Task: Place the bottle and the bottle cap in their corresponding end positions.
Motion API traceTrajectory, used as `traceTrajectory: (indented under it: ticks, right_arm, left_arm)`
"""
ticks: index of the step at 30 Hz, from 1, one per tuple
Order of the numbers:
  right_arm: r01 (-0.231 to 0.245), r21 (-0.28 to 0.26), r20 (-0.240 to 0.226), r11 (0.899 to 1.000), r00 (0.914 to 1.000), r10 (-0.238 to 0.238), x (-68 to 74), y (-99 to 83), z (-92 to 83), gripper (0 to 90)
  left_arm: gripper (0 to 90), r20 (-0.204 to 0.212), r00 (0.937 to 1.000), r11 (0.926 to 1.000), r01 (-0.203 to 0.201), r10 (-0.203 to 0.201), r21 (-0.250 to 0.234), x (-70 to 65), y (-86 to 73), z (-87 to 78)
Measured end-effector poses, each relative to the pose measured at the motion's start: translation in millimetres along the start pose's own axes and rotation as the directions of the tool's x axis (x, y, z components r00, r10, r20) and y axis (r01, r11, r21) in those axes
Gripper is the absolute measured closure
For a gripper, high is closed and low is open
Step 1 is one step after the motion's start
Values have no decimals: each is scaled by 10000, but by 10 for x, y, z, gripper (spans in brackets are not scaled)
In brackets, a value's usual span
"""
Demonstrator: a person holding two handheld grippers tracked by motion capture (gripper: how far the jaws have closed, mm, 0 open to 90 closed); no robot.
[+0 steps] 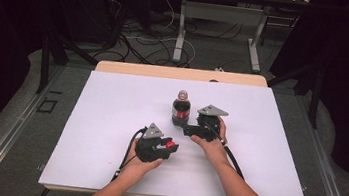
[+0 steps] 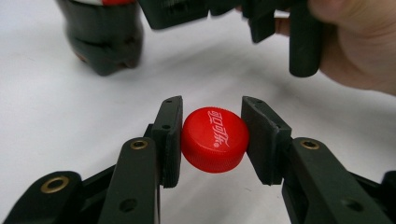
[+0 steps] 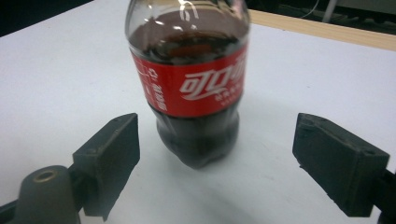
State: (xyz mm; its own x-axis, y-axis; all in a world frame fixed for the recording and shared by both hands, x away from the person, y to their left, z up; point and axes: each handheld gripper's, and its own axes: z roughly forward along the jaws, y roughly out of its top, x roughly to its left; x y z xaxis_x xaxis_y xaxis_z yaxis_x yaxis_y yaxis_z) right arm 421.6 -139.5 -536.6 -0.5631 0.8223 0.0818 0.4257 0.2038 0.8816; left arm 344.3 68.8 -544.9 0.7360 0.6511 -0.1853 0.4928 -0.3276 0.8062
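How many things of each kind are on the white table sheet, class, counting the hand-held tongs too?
Cola bottle: 1
Red bottle cap: 1
Tongs, left tongs and right tongs: 2
Total: 4

The white sheet (image 1: 109,120) is evenly and brightly lit from above, while the surroundings past its edges fall to near black. Shadows are soft. The cola bottle (image 3: 189,88) is slightly blurred, with glare on its shoulder.
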Motion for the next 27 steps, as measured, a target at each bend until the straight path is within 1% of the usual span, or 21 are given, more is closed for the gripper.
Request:
traceTrajectory:
  ticks: [1,2,3,4,6,7,9,10,11,12,13,14,15,16,18,19,20,21,23,25,27]
  right_arm:
    - [60,11,46,10000,10000,-60,-18,-13,-23,138]
    - [54,44,70,10000,10000,-54,-30,-24,-46,133]
    - [-89,8,47,10000,9999,89,-29,-36,-63,130]
    - [-55,143,56,9999,10000,54,-40,-48,-89,123]
    - [35,122,64,9999,10000,-36,-65,-71,-128,117]
    - [-18,84,43,10000,10000,18,-70,-79,-146,114]
    - [12,52,106,10000,9999,-13,-83,-91,-179,103]
    - [41,71,143,10000,9999,-42,-93,-95,-198,96]
    - [81,129,164,9999,9998,-83,-104,-99,-222,92]
    - [-17,134,206,9999,9998,14,-108,-101,-244,87]
    - [85,165,216,9998,9997,-88,-127,-106,-267,83]
    - [52,156,252,9999,9997,-56,-131,-110,-283,76]
    - [92,241,249,9997,9996,-98,-141,-113,-305,69]
    - [83,232,226,9997,9997,-88,-150,-118,-319,64]
    - [32,307,241,9995,9997,-40,-151,-125,-358,51]
    - [117,293,216,9995,9997,-123,-154,-131,-373,41]
    - [137,274,166,9995,9998,-142,-149,-135,-394,32]
    - [189,370,196,9991,9996,-196,-142,-138,-418,18]
    - [276,380,229,9989,9993,-285,-129,-150,-458,0]
    - [429,333,239,9985,9988,-437,-124,-163,-492,0]
    - [478,284,285,9985,9984,-486,-122,-175,-548,0]
  left_arm:
    - [605,-12,10000,10000,67,-67,21,-13,-10,40]
    - [604,-78,10000,9999,-57,58,138,-9,-13,66]
    - [604,-125,9999,9998,-38,40,203,-9,-19,90]
    - [604,-126,9999,9996,-31,35,278,-2,-23,114]
    - [603,-116,9999,9995,60,-56,315,3,-30,156]
    - [602,-161,9999,9994,-16,22,352,13,-27,176]
    - [600,-92,9999,9988,96,-92,482,17,-27,212]
    - [599,-145,9999,9989,22,-15,467,19,-28,230]
    - [597,-45,10000,9987,70,-67,506,14,-32,246]
    - [593,-14,10000,9988,11,-10,488,11,-35,258]
    - [588,53,10000,9983,66,-70,582,-3,-37,269]
    - [578,-20,10000,9978,-65,67,653,-4,-39,279]
    - [565,12,10000,9973,-28,27,736,-12,-45,292]
    - [553,1,9999,9965,-132,132,820,-9,-49,295]
    - [515,-37,9998,9958,-166,170,905,-15,-45,281]
    - [493,-72,9998,9962,-193,200,847,-11,-42,269]
    - [473,-115,9998,9970,-122,131,769,-7,-37,252]
    - [451,-96,9999,9971,-82,90,763,4,-31,228]
    - [420,-228,9997,9980,-40,54,638,39,-14,167]
    - [379,-263,9994,9986,237,-225,465,80,6,88]
    - [348,-393,9986,9990,369,-358,270,146,23,-3]
